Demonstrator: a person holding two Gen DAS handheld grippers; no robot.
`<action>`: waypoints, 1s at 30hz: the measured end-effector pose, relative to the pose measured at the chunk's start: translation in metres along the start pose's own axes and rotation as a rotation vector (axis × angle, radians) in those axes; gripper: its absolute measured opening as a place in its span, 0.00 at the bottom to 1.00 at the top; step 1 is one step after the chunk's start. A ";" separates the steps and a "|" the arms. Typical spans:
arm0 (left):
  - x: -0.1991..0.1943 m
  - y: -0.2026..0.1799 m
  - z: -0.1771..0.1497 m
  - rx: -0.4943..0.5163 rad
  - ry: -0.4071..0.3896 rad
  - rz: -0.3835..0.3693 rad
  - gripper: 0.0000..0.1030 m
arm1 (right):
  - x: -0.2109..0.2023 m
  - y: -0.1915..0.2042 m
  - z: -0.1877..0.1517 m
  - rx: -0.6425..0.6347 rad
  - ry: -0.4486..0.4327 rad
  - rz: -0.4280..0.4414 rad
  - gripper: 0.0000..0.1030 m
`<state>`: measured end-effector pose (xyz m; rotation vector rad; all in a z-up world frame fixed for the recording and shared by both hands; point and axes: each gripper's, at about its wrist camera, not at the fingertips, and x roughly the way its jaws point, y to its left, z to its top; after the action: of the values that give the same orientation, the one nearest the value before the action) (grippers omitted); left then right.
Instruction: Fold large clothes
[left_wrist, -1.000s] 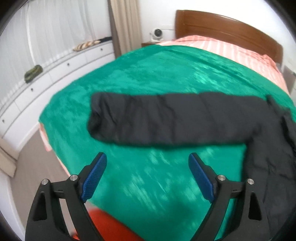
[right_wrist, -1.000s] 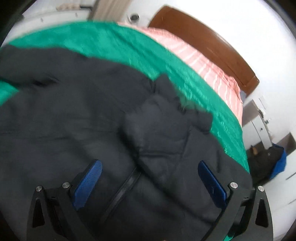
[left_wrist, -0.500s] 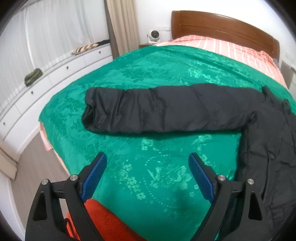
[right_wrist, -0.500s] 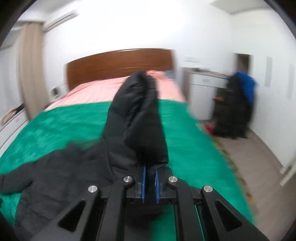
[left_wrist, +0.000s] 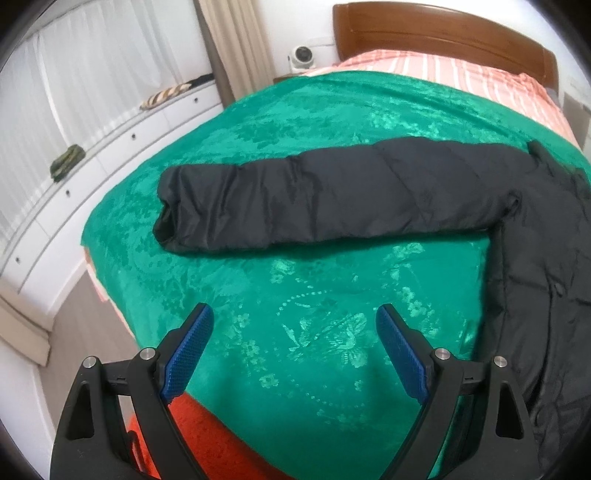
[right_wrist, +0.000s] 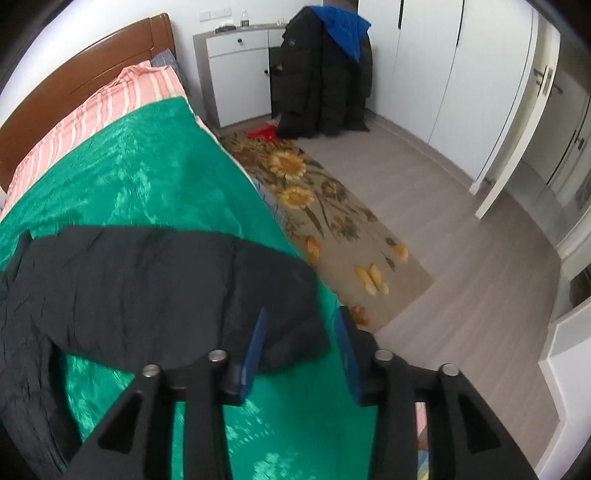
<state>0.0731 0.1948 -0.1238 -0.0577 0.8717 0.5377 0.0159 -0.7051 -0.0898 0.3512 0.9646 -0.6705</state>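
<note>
A black puffer jacket (left_wrist: 546, 280) lies on the green bedspread (left_wrist: 295, 314). Its one sleeve (left_wrist: 325, 199) stretches straight out to the left in the left wrist view. My left gripper (left_wrist: 295, 347) is open and empty above bare bedspread, short of that sleeve. In the right wrist view the other sleeve (right_wrist: 155, 288) lies stretched toward the bed's right edge. My right gripper (right_wrist: 299, 336) is open, its blue pads (right_wrist: 255, 347) on either side of the sleeve's cuff end, not clamping it.
A wooden headboard (left_wrist: 443, 26) and pink striped sheet (left_wrist: 424, 66) are at the far end. White drawers (left_wrist: 92, 158) run along the left. A floral rug (right_wrist: 325, 214), hanging coats (right_wrist: 321, 74) and wardrobes (right_wrist: 461, 74) are right of the bed. Red cloth (left_wrist: 207, 435) lies at the near edge.
My right gripper, shut on the lifted sleeve half a second ago, has laid it out toward the bed's right edge and opened. My left gripper stays open and has barely moved.
</note>
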 end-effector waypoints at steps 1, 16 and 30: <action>0.000 0.001 0.001 -0.004 0.003 0.001 0.88 | -0.002 -0.002 -0.005 0.007 -0.001 -0.003 0.40; -0.014 -0.032 0.007 0.030 -0.037 -0.218 0.93 | -0.152 0.241 -0.173 -0.190 -0.330 0.575 0.82; 0.038 -0.044 -0.024 0.054 0.093 -0.257 1.00 | -0.202 0.390 -0.300 -0.545 -0.126 0.942 0.82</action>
<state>0.0959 0.1667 -0.1747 -0.1442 0.9528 0.2728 0.0045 -0.1728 -0.0858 0.2322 0.7120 0.4231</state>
